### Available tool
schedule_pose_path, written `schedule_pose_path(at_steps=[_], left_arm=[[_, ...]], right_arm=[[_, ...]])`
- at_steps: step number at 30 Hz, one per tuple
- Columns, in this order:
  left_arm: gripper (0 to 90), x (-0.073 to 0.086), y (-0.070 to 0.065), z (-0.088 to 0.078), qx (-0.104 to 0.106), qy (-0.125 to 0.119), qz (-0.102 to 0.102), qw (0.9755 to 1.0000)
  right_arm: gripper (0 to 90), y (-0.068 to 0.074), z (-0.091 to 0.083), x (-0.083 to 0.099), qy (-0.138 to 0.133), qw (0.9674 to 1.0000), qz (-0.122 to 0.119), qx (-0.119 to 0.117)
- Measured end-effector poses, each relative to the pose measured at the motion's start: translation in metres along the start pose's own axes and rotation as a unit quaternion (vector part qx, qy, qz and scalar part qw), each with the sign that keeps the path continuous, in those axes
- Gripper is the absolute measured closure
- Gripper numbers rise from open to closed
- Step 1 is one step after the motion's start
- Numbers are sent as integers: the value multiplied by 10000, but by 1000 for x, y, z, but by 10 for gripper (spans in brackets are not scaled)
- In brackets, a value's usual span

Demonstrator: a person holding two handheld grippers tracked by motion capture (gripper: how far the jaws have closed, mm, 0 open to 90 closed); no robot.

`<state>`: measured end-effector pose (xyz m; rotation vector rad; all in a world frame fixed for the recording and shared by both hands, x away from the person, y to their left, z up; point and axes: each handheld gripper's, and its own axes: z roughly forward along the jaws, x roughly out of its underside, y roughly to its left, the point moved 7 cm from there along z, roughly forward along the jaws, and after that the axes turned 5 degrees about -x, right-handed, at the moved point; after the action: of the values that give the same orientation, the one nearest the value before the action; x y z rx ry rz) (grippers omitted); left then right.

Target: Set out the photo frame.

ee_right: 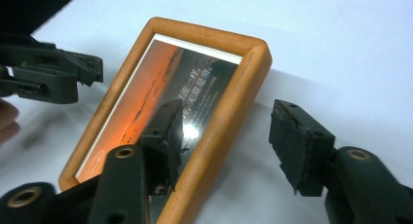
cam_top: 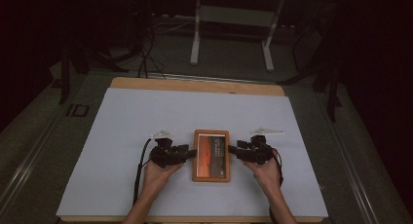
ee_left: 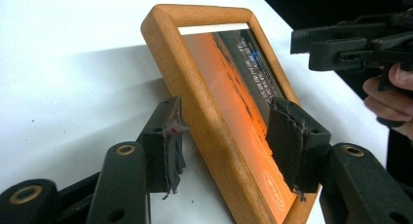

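The wooden picture frame [cam_top: 211,155] lies flat on the white tabletop [cam_top: 122,136], between both hands. Left tool [cam_top: 187,153] straddles the frame's left rail, jaws parted, pads clear of the wood. Right tool [cam_top: 234,150] straddles the right rail, jaws spread wide, gripping nothing.

Dim, dark surroundings around brightly lit white table cover [cam_top: 146,121]. Glare on picture frame [ee_right: 195,131] glass just ahead of right gripper [ee_right: 224,136]; soft shadows, slight blur.
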<state>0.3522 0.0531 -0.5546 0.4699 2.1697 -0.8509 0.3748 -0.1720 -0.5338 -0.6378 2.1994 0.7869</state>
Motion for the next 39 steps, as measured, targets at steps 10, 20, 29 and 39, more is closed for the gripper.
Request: schedule_pose_path(at_steps=[10,20,29,39], left_arm=[[472,0,-10,-7,-365,-110,439,9983],[485,2,-20,-9,-621,-160,843,9944],[490,3,-22,-13,-637,-143,884,9939],[496,4,-20,-16,-674,-103,819,9943]], right_arm=[[721,10,-4,-10,137,9923,-1044,660],[898,10,21,-23,20,9868,-1469,687],[898,8,39,-30,-74,9884,-1375,636],[899,4,48,-29,-23,9882,-1367,693]])
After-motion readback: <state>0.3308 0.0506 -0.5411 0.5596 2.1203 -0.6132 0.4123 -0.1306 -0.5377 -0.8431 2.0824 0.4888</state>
